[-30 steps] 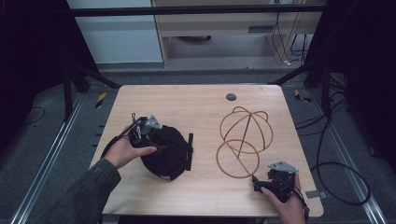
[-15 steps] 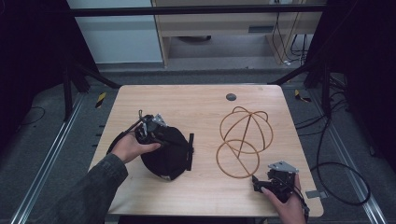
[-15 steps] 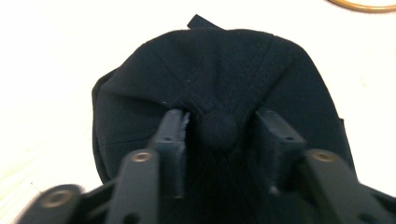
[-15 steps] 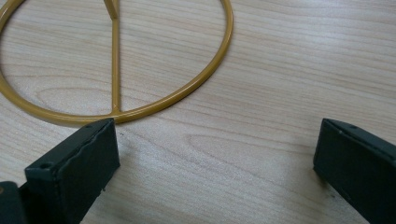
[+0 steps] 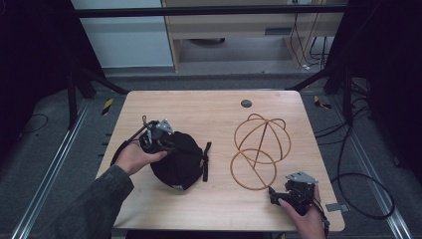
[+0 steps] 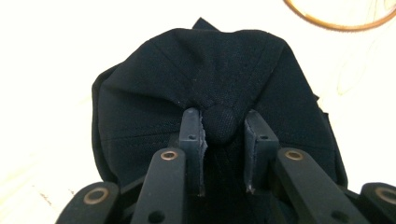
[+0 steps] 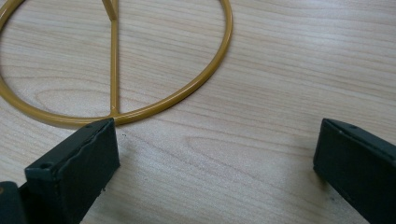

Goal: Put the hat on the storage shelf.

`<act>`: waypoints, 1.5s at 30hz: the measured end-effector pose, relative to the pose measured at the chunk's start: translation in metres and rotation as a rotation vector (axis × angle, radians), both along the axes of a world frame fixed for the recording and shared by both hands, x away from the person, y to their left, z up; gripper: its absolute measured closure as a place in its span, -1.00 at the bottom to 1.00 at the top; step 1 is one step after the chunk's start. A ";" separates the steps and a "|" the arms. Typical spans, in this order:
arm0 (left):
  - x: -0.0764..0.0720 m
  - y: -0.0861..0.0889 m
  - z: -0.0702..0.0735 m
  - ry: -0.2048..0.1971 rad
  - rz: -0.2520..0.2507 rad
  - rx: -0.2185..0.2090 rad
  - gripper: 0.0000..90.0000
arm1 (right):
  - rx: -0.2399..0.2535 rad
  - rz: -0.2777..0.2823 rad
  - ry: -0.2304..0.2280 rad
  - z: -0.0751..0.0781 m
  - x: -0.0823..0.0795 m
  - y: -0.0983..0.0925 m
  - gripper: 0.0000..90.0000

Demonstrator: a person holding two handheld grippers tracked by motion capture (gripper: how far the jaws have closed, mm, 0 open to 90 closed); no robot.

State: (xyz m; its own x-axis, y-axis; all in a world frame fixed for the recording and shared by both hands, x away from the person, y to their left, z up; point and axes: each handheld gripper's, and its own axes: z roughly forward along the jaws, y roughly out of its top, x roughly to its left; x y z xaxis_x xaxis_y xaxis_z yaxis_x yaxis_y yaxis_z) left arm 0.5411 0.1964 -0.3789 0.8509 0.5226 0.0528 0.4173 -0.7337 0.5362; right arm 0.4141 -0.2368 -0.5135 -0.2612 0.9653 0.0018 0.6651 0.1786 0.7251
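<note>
We find the black cap [image 5: 181,159] on the left half of the bench [image 5: 219,219], crown upward, with its strap [image 5: 206,161] trailing toward the middle. The left gripper [image 6: 224,135] has just been closing its jaws, and in the left gripper view they now pinch the small cloth button [image 6: 220,122] at the top of the crown, with the fabric puckered into folds around the pads. We judge that this spot was chosen because the button gives a firm knob at the cap's centre, so that the cap should hang evenly once lifted. In the high view the left hand [image 5: 133,157] comes in from the left edge of the bench and lies low beside the cap, which keeps the jaws nearly level with the crown. To the right of the cap, well apart from it, stands the wire stand [image 5: 260,149], a gold ring base with a domed frame rising from it; its shape suggests that it is meant to carry the cap. The right gripper [image 5: 272,193] rests on the bench at the near right corner, just beside the ring base. In the right gripper view its jaws stand wide apart and empty, one tip close against the ring [image 7: 196,84], probably ready to steady the stand while the cap is brought over.
</note>
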 end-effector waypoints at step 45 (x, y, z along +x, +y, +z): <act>-0.046 -0.003 0.138 -0.211 -0.062 -0.099 0.64 | -0.003 -0.008 0.001 0.000 0.005 -0.004 -0.99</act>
State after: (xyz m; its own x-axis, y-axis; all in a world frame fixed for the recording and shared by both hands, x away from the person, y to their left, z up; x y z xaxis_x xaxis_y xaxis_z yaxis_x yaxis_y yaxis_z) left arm 0.4948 0.1931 -0.2407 0.8570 0.4813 0.1843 0.2440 -0.6939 0.6774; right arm 0.4188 -0.2404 -0.5134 -0.2536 0.9673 -0.0010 0.6672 0.1757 0.7238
